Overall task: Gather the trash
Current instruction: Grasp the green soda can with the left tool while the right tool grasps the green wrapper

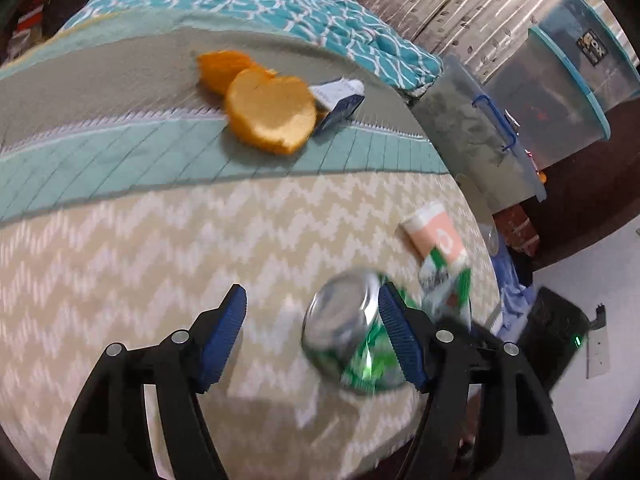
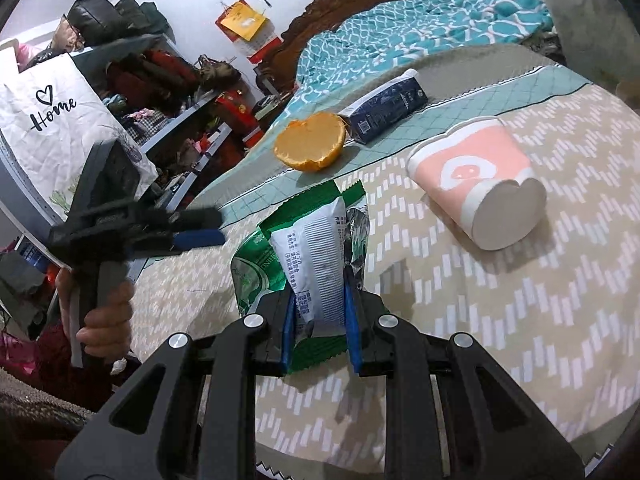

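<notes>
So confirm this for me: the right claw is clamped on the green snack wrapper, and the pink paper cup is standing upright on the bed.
Not quite. The right claw is clamped on the green snack wrapper, but the pink paper cup is not upright: it lies tipped on its side on the bed, its flat base facing the camera. The right wrist view shows it plainly.

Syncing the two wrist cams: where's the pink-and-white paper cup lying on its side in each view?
Left wrist: pink-and-white paper cup at right of centre, near the bed's edge, partly blurred.
Right wrist: the cup at upper right, flat base toward the camera.
Shared landmark: the orange peel half on the teal quilt stripe beside a dark blue carton.
</notes>
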The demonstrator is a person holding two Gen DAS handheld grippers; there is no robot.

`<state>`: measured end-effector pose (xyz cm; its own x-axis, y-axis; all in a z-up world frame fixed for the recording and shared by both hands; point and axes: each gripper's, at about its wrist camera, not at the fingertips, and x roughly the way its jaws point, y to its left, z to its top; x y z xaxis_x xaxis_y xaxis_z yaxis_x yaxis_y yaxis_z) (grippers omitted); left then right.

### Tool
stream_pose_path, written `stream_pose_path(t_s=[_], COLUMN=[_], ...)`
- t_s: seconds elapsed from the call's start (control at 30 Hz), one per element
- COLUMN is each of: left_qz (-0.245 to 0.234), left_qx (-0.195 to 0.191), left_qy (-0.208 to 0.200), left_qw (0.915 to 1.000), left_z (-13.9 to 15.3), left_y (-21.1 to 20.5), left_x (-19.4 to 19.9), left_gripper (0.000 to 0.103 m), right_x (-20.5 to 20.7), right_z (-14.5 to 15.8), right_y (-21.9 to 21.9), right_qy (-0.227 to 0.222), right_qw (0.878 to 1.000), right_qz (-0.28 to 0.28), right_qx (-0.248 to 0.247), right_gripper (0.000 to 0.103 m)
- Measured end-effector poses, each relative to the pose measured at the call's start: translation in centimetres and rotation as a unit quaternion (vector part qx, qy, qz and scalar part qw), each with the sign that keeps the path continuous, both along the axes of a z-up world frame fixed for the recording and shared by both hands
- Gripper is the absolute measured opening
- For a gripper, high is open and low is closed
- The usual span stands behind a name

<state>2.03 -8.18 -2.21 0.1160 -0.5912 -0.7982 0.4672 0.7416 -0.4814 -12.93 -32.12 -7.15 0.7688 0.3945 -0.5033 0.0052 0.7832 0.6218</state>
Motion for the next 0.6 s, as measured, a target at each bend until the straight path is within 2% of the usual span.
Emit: stream_pose_path(t_s=[0.1,0.23,0.3,0.37,0.4,0.43,0.47,0.53,0.6], left_qz=[-0.011,-0.034,-0.038,-0.038,-0.031,-0.027,-0.026,-0.034,-0.047], left_qx=[-0.012,-0.041,-0.050,-0.062,-0.058,-0.055,-0.050,-0.082,-0.081], left_qy=[0.038,0.090,0.103,0.108,0.104,0.103,0.110,0.148,0.127], left_qw=[0.9992,0.9946,0.9927,0.9915,0.9925,0.9928,0.9923,0.9850,0.9875], left_z=[-1.3,-3.5,-4.5,-4.9,-4.9,-5.0,-5.3,-5.9,-5.1], left_y=[0.7,-0.7,-1.8,-2.2,-2.4,-2.5,-2.6,-3.0,-3.7], left_x=[-1.5,-2.8,-2.9,-2.6,-2.2,-2.0,-1.6,-1.1,-1.5], left_gripper=[0.065,0.065,0.068,0.065,0.058,0.041,0.028,0.019,0.018], right_x=[0.1,0.3,0.3,0.2,0.2,0.1,0.1,0.2,0.4], right_z=[-0.3,-0.5,-0.6,-0.7,-0.8,-0.9,-1.0,-1.2,-1.2], right_y=[0.2,0.3,0.3,0.2,0.0,-0.1,-0.3,-0.3,-0.1], right_qy=[0.006,0.012,0.013,0.016,0.017,0.017,0.018,0.021,0.023], right_qw=[1.000,1.000,1.000,1.000,1.000,1.000,1.000,1.000,1.000], right_qz=[0.002,0.004,0.001,-0.001,-0.004,-0.008,-0.007,-0.005,-0.002], right_qx=[-0.002,-0.002,-0.008,-0.006,-0.005,-0.003,0.003,0.008,0.007], right_gripper=[0.023,0.023,0.023,0.023,0.023,0.023,0.023,0.023,0.023])
